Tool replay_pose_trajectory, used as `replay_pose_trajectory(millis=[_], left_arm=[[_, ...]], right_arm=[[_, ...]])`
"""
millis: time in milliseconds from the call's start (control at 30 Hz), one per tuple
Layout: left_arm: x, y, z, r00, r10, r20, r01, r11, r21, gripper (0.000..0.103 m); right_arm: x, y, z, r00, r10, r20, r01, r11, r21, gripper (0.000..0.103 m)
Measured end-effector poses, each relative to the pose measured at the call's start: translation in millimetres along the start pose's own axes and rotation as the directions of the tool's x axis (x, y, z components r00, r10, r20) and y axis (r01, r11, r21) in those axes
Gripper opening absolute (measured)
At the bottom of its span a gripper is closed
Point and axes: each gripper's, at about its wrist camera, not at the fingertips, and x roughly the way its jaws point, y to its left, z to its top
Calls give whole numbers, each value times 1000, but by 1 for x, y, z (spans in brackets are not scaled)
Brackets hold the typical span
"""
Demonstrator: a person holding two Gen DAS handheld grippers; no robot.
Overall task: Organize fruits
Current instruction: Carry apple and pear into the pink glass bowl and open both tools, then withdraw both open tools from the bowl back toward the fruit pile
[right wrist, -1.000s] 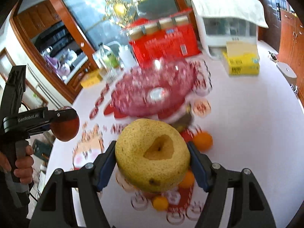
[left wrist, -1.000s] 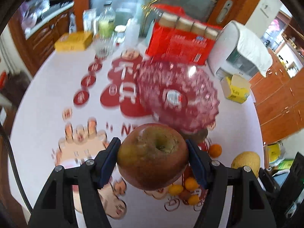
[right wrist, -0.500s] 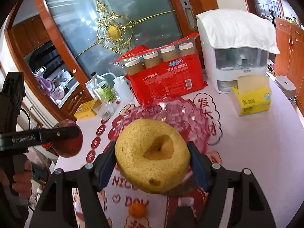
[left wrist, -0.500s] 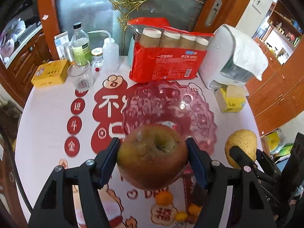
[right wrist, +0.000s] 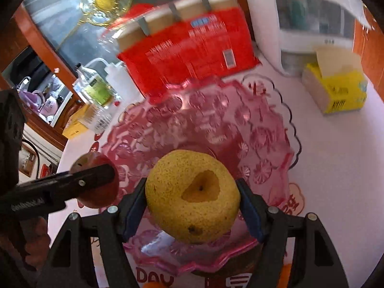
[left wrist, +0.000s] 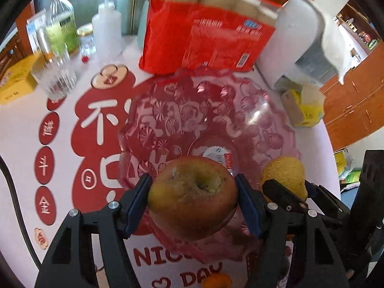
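A round white table [left wrist: 21,124] carries a cloth printed with red medallions and white characters, and a clear pink cut-glass fruit bowl [left wrist: 216,110] stands on it. The left gripper [left wrist: 193,202] clamps a reddish-brown apple [left wrist: 192,196] between its blue pads, held above the bowl's near side. The right gripper [right wrist: 192,202] grips a speckled yellow pear [right wrist: 192,199] in the same way, also over the bowl. Behind the bowl stand a red pack of paper cups [left wrist: 204,36], a white squeeze bottle [left wrist: 105,26], a ribbed drinking glass [left wrist: 55,76], a yellow tissue box [right wrist: 336,91] and a white appliance [left wrist: 309,50] under a cloth. Wooden cabinets and a frosted glass door with a gilt ornament ring the room. Small orange fruits, perhaps tangerines [left wrist: 216,280], lie blurred at the table's near edge
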Motion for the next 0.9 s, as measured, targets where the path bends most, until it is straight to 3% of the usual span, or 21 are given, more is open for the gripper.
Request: replay_pose_trajectory(millis=[167,400,633,900], left_arm=[[26,2,1,1000,-5,-23,6,999,39,69],[35,-1,4,999,-2,-34,5,998,70,68],[-2,-14,2,994,-105,44,99,988,119,81],[-60,-12,-14,987,-109,122,99,991,85,82]], right_arm=[[21,-4,-1,997,-45,-55,45,999,0,72],[25,-4,-1,996,-72,-46,71,997,-22,72],[15,-5,2,998,-51,-35,51,999,-2,73],[-51,4,-5,998,-40,44,38,999,35,73]])
